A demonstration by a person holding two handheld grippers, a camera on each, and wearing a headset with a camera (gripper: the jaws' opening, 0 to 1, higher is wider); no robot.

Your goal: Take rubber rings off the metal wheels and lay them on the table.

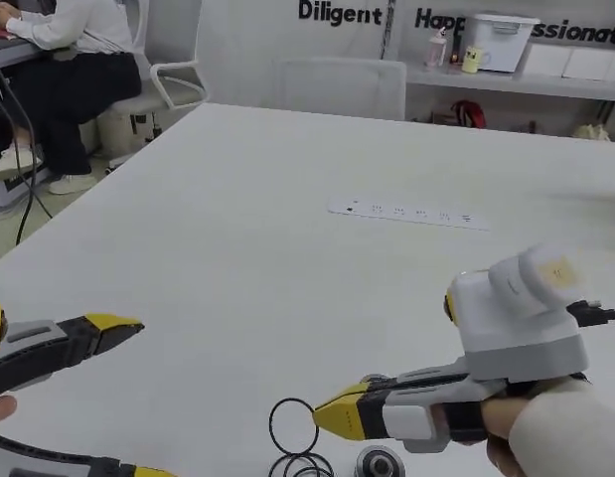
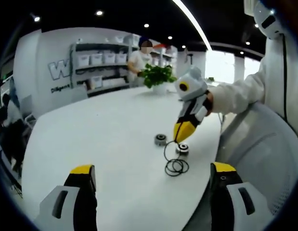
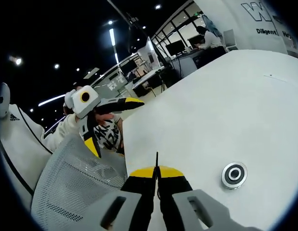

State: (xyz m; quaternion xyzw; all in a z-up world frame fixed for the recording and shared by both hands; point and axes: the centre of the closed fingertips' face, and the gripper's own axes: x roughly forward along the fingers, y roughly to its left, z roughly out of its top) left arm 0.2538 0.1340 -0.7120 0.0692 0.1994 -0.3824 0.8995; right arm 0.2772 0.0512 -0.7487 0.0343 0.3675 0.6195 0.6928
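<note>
Bottom centre of head view: right gripper (image 1: 339, 415) jaws pinching black rubber ring (image 1: 271, 427), just beside loose rings (image 1: 299, 463) lying on counter (image 1: 237, 248); metal wheel (image 1: 379, 463) right of them. Lower left: left gripper (image 1: 148, 397) jaws spread wide apart. Left gripper view, mid-frame: second wheel (image 2: 161, 139).

Tabletop (image 1: 237, 248): plain white. Rubber ring (image 1: 270, 425): black. Metal wheel (image 1: 379, 463): silver, dark concentric circle in middle. Right tool (image 1: 319, 417): yellow tips, black jaws, grey-white body. Left tool (image 1: 143, 397): same yellow tips on black. Sleeve (image 1: 565, 427): white. Chair back (image 3: 67, 192): white mesh pattern.
</note>
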